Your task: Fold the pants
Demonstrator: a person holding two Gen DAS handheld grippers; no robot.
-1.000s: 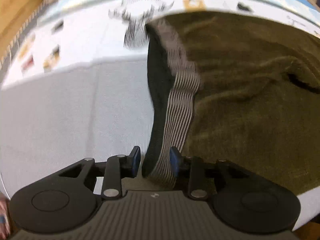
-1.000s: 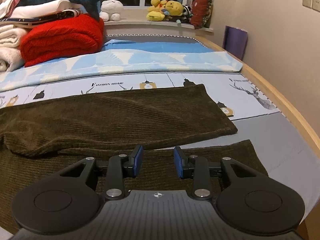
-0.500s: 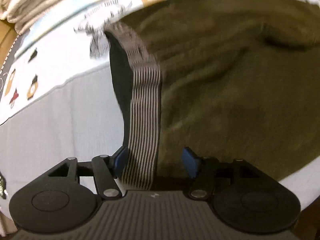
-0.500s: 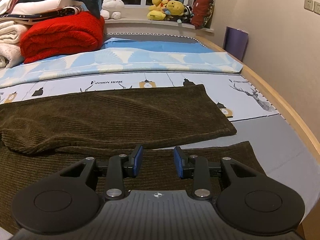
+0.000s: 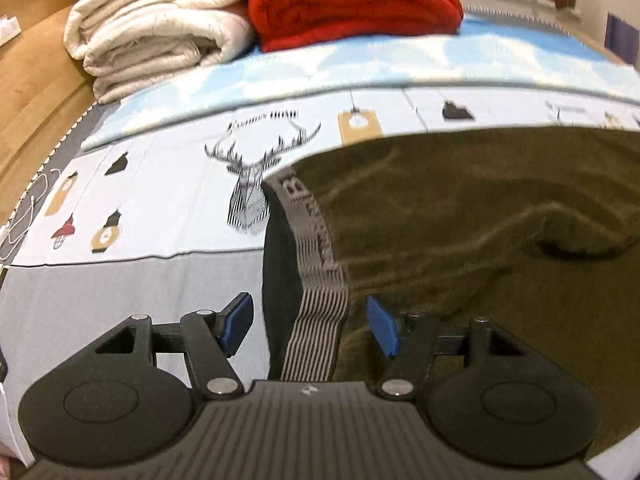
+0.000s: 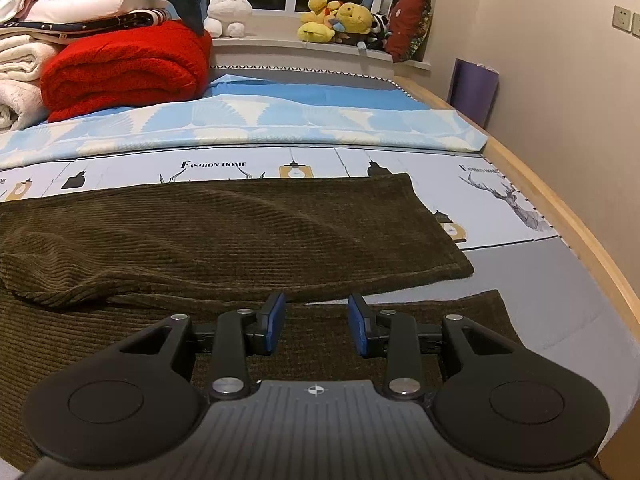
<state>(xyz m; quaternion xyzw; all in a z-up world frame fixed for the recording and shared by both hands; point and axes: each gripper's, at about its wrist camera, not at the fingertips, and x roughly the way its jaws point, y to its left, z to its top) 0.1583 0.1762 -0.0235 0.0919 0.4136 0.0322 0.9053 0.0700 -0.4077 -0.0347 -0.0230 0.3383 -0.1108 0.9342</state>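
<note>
Left gripper point(image 5: 310, 326): its jaws stand wide apart now. One second ago they were closed on the striped waistband point(image 5: 320, 312); half a second ago they were already opening. So the waistband has been let go. It passes through the gap between the two blue pads point(image 5: 236, 320) but it seems to touch neither of them.

Meaning for the task: the release suggests that the waist end has been put down on the bed point(image 5: 120, 280) where the person wants it. The next fold is probably not started yet.

Pants point(image 6: 240, 232): dark olive corduroy, spread across the bed. The waist end lies under the left gripper. In the right wrist view one leg lies flat further back and the other leg lies under the gripper, and their hems are well apart.

Right gripper point(image 6: 316, 326): released, with an empty gap between the pads. It hovers over the near leg, and its view is almost the same as one second ago, so this hand is waiting.

Writing on the waistband: grey letters run along the elastic; only a "B" can be read, the rest is blurred.

Writing on the bed sheet point(image 6: 360, 168): "FASHION HOME" is printed beside drawings of lamps and a deer head.

Background: a red blanket point(image 6: 124, 72) and cream blankets point(image 5: 160, 20) are folded at the far side, well apart from the pants.
</note>
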